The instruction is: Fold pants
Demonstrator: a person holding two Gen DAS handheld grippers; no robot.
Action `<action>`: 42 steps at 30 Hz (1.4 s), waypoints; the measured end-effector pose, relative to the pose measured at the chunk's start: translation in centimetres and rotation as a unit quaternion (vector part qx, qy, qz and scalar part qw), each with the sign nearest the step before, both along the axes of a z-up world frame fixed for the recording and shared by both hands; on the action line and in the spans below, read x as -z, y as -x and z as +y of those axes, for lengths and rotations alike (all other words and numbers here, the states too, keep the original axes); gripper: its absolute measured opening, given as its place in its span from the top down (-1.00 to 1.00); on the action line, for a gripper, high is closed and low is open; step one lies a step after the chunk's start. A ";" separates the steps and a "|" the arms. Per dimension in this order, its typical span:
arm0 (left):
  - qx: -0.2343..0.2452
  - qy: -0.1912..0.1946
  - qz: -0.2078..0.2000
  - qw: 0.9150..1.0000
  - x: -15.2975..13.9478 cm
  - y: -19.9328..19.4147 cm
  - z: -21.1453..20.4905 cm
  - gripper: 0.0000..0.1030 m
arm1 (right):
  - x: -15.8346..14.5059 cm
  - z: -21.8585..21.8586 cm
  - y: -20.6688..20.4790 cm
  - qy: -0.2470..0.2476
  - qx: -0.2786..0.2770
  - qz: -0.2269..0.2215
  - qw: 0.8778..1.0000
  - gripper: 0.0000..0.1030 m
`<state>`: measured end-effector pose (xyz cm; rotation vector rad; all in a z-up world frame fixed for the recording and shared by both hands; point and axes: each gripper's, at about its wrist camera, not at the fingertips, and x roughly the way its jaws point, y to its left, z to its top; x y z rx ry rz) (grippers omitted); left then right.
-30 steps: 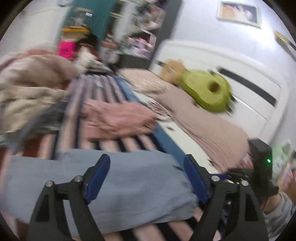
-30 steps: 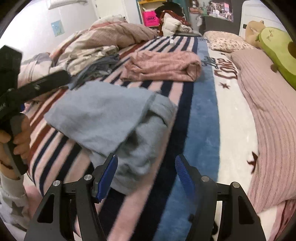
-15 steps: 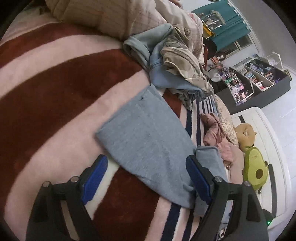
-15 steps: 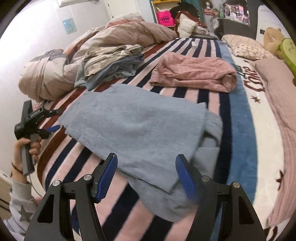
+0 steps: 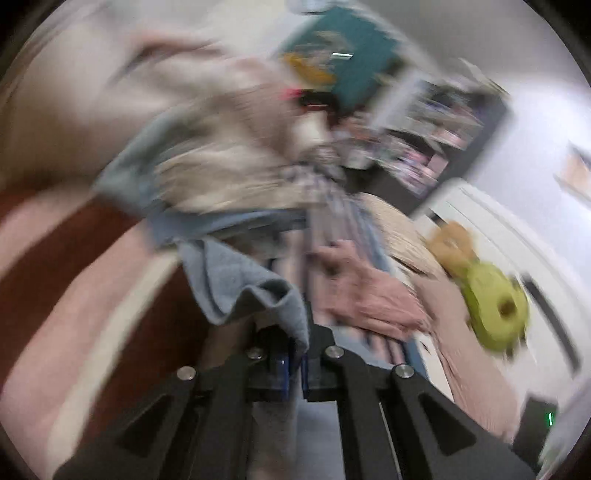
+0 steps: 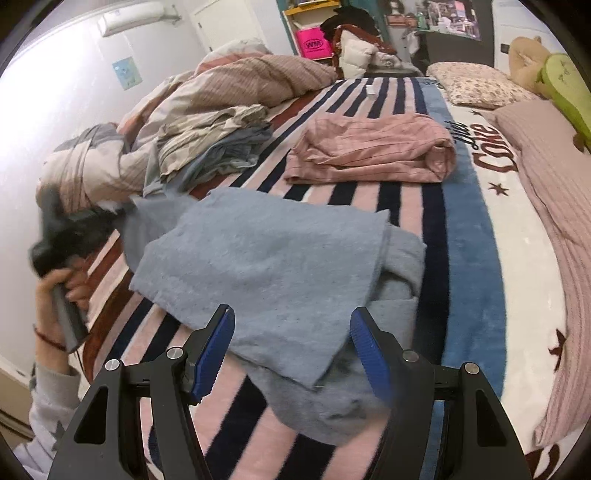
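Pinching pants [image 5: 255, 291] hem, left claw [image 5: 293, 360] clamped on thin fold; may slip. Right claw [image 6: 291, 350] wide, empty, over bed [image 6: 472, 258] edge, could snag bunched waist.

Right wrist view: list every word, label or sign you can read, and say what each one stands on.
"WM": on the pink bag at the far end of the room.
"Coke": dark red lettering on the striped blanket, on its white part.
Script words above "Coke": not clear enough to read.
Blue sheet on the left wall: too small to read.
Posters on the far wall: too small to read.
Left wrist view: blurred, nothing readable.
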<state>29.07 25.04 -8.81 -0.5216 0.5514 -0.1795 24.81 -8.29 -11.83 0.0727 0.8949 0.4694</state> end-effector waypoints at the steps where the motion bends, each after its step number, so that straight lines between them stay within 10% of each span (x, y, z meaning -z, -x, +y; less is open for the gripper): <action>1: 0.029 -0.014 -0.011 0.999 -0.9 -0.1 -2.3 0.97 | 0.0 -0.4 0.0 -0.004 0.002 0.002 1.000 -0.19; 8: 0.225 -0.113 0.035 0.967 2.1 -1.5 -19.5 0.99 | 0.3 -3.8 0.2 -0.017 0.024 0.003 1.000 -0.19; 16: 0.278 -0.125 0.098 0.947 5.5 -1.6 -22.5 0.93 | 1.4 -7.5 0.4 -0.020 0.049 0.016 0.998 -0.19; 20: 0.277 -0.109 0.063 0.953 2.6 0.2 -19.8 0.03 | 1.4 -7.5 -0.1 -0.031 0.049 0.022 0.998 -0.19; 29: 0.137 -0.099 0.047 0.985 0.9 0.4 -8.2 -0.21 | -0.4 -0.1 -3.1 -0.052 -0.025 0.010 0.998 -0.21; 38: 0.152 -0.026 0.102 0.983 6.5 -0.4 -4.7 -0.21 | 3.5 5.9 -6.3 -0.048 -0.055 0.076 0.994 -0.26; 40: 0.169 -0.028 0.098 0.980 6.3 0.2 -4.7 -0.32 | 3.7 6.4 -7.0 -0.052 -0.042 0.068 0.995 -0.11; 42: 0.204 -0.038 0.095 0.974 6.0 1.2 -5.1 -0.67 | 3.8 6.7 -7.4 -0.047 -0.031 0.062 0.996 0.72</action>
